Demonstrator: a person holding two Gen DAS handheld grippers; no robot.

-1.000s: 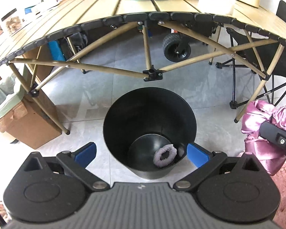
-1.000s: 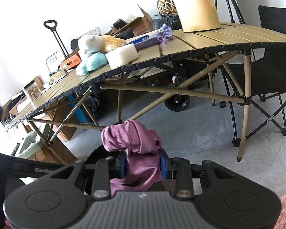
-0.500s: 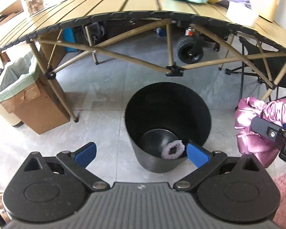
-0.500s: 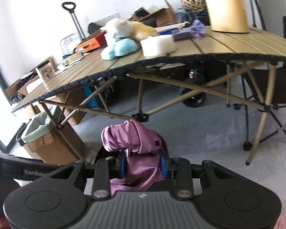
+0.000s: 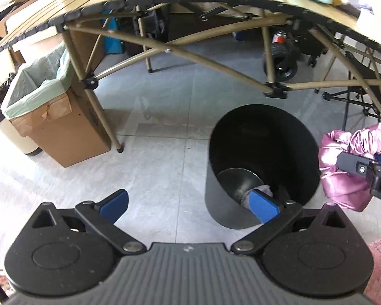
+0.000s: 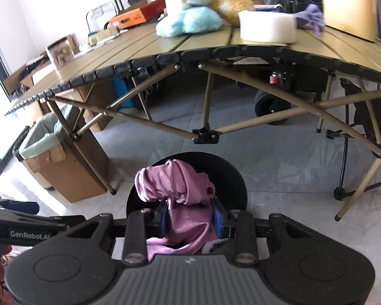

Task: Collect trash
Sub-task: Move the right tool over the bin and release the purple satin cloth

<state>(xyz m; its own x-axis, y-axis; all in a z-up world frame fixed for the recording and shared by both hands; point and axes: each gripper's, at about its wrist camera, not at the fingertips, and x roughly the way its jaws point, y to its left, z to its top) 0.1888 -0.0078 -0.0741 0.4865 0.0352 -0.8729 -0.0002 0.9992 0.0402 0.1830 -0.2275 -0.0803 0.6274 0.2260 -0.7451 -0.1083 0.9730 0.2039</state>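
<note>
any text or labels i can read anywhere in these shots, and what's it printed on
"GenRobot.AI": white print on the side of the left gripper, seen in the right wrist view.
Orange and red boxes on the folding table: print too blurred to read.
Nothing else is legible.

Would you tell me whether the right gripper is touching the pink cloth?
Touching: the right wrist view shows the right gripper with both blue pads pressed against the pink cloth.

A crumpled pink satin cloth [image 6: 183,203] hangs bunched above a black round bin [image 5: 263,162] standing upright on the floor, a fuzzy pale ring [image 5: 265,190] at its bottom.
</note>
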